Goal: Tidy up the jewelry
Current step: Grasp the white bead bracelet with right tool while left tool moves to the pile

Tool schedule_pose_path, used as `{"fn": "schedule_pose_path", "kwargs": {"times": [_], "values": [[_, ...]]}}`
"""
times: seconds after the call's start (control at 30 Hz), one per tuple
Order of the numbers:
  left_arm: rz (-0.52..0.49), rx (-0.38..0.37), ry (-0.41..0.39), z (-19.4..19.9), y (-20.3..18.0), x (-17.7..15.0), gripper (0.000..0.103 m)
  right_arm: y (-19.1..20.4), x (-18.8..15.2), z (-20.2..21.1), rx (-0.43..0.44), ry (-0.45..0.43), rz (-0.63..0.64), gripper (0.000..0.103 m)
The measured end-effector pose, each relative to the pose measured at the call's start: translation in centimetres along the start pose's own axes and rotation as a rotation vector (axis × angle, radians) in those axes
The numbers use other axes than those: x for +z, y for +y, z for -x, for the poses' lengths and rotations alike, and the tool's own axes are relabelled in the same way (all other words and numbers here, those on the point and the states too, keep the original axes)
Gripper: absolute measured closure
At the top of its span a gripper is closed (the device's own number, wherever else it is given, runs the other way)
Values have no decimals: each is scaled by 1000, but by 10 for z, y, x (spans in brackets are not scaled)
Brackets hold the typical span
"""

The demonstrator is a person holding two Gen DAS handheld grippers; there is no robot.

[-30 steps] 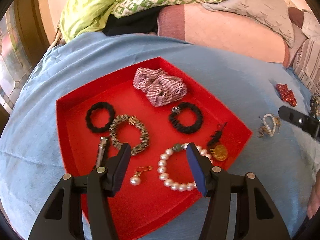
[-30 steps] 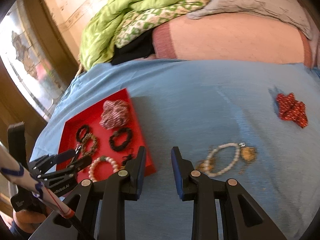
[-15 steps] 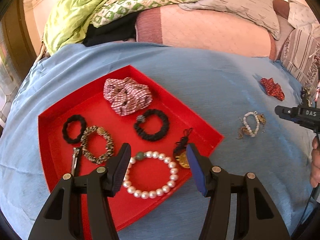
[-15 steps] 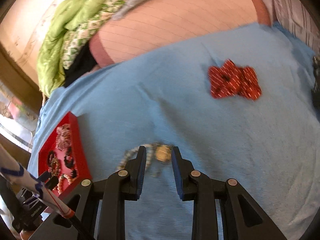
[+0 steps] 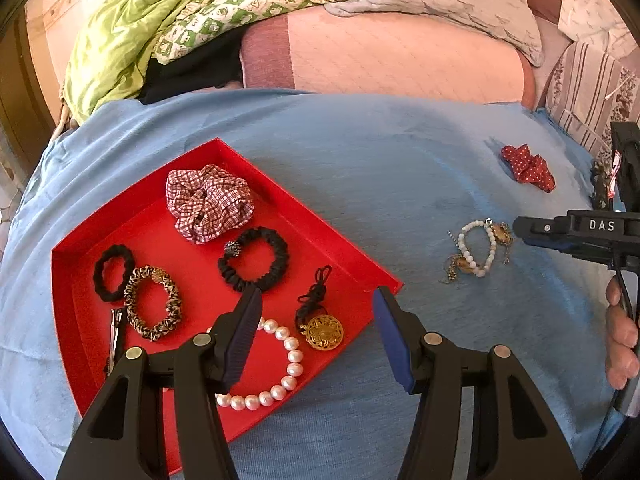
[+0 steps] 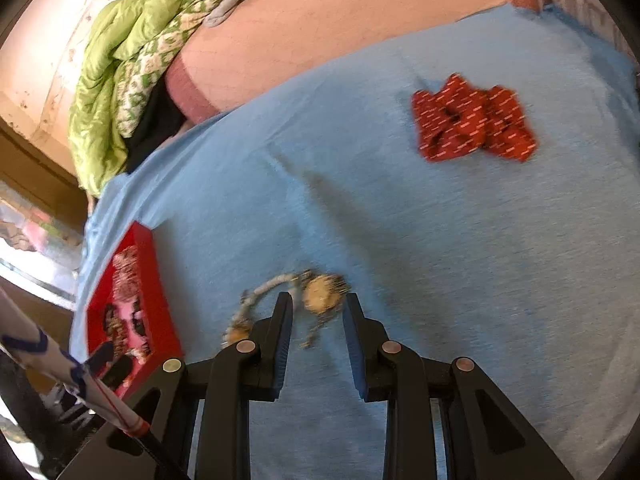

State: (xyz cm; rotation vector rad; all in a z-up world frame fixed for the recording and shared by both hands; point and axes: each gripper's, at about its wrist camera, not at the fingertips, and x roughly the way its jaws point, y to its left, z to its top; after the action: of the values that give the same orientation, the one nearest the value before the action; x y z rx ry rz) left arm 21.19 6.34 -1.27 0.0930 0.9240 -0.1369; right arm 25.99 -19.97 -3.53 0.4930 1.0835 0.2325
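On the blue cloth (image 6: 400, 220), right gripper (image 6: 316, 300) fingers part around a round gold pendant (image 6: 322, 298).

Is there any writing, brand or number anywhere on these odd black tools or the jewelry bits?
"DAS": white letters on the side of the right black claw, seen from the left camera; any further letters run out of view.
Red fabric scrunchie on the blue cloth: small pale marks, too blurred to read.
Nothing else legible.
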Motion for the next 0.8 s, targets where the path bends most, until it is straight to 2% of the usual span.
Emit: {"fn": "schedule_pose_path", "kwargs": {"times": [0.2,0.4,0.5,0.57,0.6,0.63,0.8], "values": [[5,3,4,-1,2,0,47,15,-9,-16,36,47,18,75],[-14,-7,3,0,-3,-1,47,18,-9,-29,-28,26,33,75],[-19,-14,4,0,-5,-2,47,27,-9,-33,-54,7,90,75],[-21,-18,5,0,-6,-2,47,31,-10,-34,-64,-1,124,78],[-23,-19,4,0,-7,-2,47,32,-10,-34,-58,1,129,92],[-25,-20,3,0,-8,-2,47,32,-10,-33,-47,10,130,96],[-28,-29,5,-1,-13,-1,47,34,-4,-8,35,-44,112,97]]}}
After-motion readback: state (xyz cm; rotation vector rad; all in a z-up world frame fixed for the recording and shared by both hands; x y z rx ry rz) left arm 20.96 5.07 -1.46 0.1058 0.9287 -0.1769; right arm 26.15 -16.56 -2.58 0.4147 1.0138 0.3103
